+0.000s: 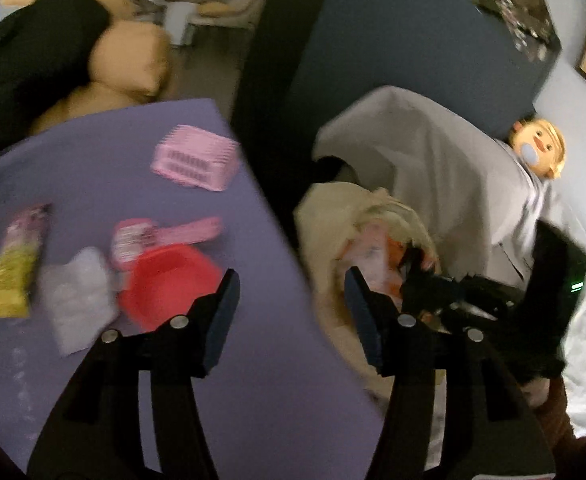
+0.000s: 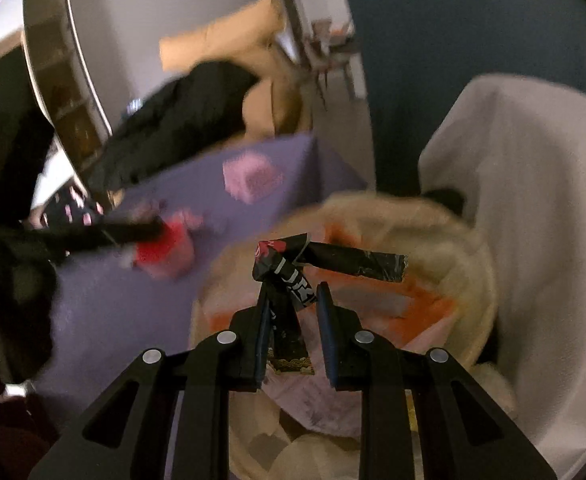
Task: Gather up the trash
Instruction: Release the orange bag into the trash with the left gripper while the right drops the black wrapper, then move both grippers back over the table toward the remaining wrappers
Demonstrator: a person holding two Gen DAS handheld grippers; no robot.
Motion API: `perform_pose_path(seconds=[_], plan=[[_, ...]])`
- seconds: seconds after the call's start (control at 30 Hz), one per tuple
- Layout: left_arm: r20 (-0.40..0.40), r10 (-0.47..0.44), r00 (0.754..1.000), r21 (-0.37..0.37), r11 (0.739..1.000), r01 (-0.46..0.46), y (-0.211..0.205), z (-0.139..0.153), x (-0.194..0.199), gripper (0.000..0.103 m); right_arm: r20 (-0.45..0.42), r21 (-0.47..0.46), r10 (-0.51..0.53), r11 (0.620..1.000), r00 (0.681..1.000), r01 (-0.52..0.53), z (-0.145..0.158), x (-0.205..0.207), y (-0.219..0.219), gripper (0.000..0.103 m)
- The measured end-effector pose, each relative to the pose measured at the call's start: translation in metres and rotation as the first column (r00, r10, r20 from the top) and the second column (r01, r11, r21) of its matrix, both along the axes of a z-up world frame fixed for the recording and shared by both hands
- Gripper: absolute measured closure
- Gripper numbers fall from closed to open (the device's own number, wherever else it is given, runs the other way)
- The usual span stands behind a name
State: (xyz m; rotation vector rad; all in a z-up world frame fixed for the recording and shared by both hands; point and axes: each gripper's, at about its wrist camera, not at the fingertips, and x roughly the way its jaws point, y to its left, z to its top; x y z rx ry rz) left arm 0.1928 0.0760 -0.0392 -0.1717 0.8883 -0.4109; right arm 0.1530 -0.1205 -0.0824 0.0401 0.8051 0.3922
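Purple table [image 1: 197, 380] carries most of what is left: pink basket [image 1: 197, 164] at the far side, red container [image 1: 169, 284] near the front edge, pink tool [image 1: 165, 236] just behind it, clear plastic wrap [image 1: 77, 300] to its left, yellow snack packet [image 1: 17, 268] further left. Which of these count as trash is a judgement; wrap and yellow packet look like the likely ones, both untouched.

Cream trash bag [image 2: 453, 232] sits open beside the table's edge, next to a chair draped in white cloth [image 2: 533, 200]. Orange and pale wrappers already lie inside it, so part of the collecting looks done. Task seems roughly midway.

Left gripper [image 1: 293, 292] is spread, nothing between its fingers, poised over the gap between table edge and bag. No trash on it.

Right gripper [image 2: 293, 304] is narrowed on a black crumpled wrapper [image 2: 289, 272], held above the bag's mouth. Left pad [image 2: 261, 336] lies against the wrapper; contact at the right pad is not clear. Wrapper not yet dropped, so release over the bag looks like the step in hand.
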Motion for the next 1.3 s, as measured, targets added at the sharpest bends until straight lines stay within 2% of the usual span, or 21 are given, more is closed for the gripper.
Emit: perform_pose_path(seconds=[0.17, 0.33, 0.37, 0.47, 0.5, 0.7, 0.8, 0.93, 1.07, 1.1, 1.13, 1.17, 1.3], plan=[[-0.008, 0.086, 0.996, -0.008, 0.996, -0.086, 0.045, -0.006, -0.013, 0.048, -0.087, -0.074, -0.042, 0.997, 0.995, 0.035, -0.038, 0.009, -0.001, 0.081], [-0.02, 0.151, 0.988, -0.008, 0.988, -0.151, 0.081, -0.02, -0.021, 0.048, -0.125, -0.123, -0.053, 0.992, 0.991, 0.038, -0.053, 0.012, 0.008, 0.081], [-0.014, 0.162, 0.987, -0.008, 0.987, -0.162, 0.087, -0.022, -0.022, 0.048, -0.129, -0.124, -0.055, 0.991, 0.99, 0.039, -0.053, 0.013, 0.009, 0.076], [-0.014, 0.187, 0.982, -0.022, 0.982, -0.188, 0.104, -0.025, -0.025, 0.047, -0.122, -0.132, -0.053, 0.991, 0.991, 0.036, -0.044, 0.006, 0.01, 0.06], [-0.011, 0.197, 0.98, -0.025, 0.98, -0.197, 0.109, -0.025, -0.025, 0.047, -0.113, -0.139, -0.056, 0.989, 0.992, 0.04, -0.039, 0.003, 0.01, 0.058], [0.022, 0.257, 0.966, -0.041, 0.966, -0.256, 0.142, -0.023, -0.035, 0.047, -0.024, -0.152, -0.063, 0.987, 0.998, 0.059, 0.005, -0.015, 0.014, 0.057], [0.027, 0.293, 0.956, -0.049, 0.955, -0.292, 0.16, -0.023, -0.04, 0.047, 0.032, -0.124, -0.052, 0.991, 0.998, 0.056, 0.03, -0.023, 0.022, 0.057], [0.039, 0.344, 0.938, -0.052, 0.938, -0.342, 0.186, -0.023, -0.049, 0.047, 0.059, -0.062, -0.023, 0.998, 0.998, 0.026, 0.049, -0.023, 0.043, 0.057], [0.047, 0.373, 0.927, -0.051, 0.927, -0.371, 0.208, -0.027, -0.051, 0.047, 0.071, -0.068, 0.022, 0.998, 0.997, -0.018, 0.052, -0.018, 0.072, 0.055], [0.046, 0.377, 0.925, -0.052, 0.926, -0.375, 0.212, -0.028, -0.052, 0.047, 0.072, -0.072, 0.037, 0.997, 0.997, -0.032, 0.051, -0.016, 0.081, 0.053], [0.044, 0.381, 0.924, -0.053, 0.924, -0.379, 0.216, -0.03, -0.052, 0.047, 0.072, -0.071, 0.055, 0.996, 0.996, -0.05, 0.05, -0.014, 0.088, 0.045], [0.038, 0.386, 0.922, -0.052, 0.922, -0.384, 0.221, -0.034, -0.053, 0.047, 0.073, -0.072, 0.077, 0.995, 0.994, -0.071, 0.048, -0.011, 0.096, 0.044], [0.01, 0.398, 0.917, -0.051, 0.916, -0.397, 0.231, -0.047, -0.051, 0.047, 0.041, -0.109, 0.146, 0.984, 0.988, -0.141, 0.037, -0.002, 0.125, 0.044]])
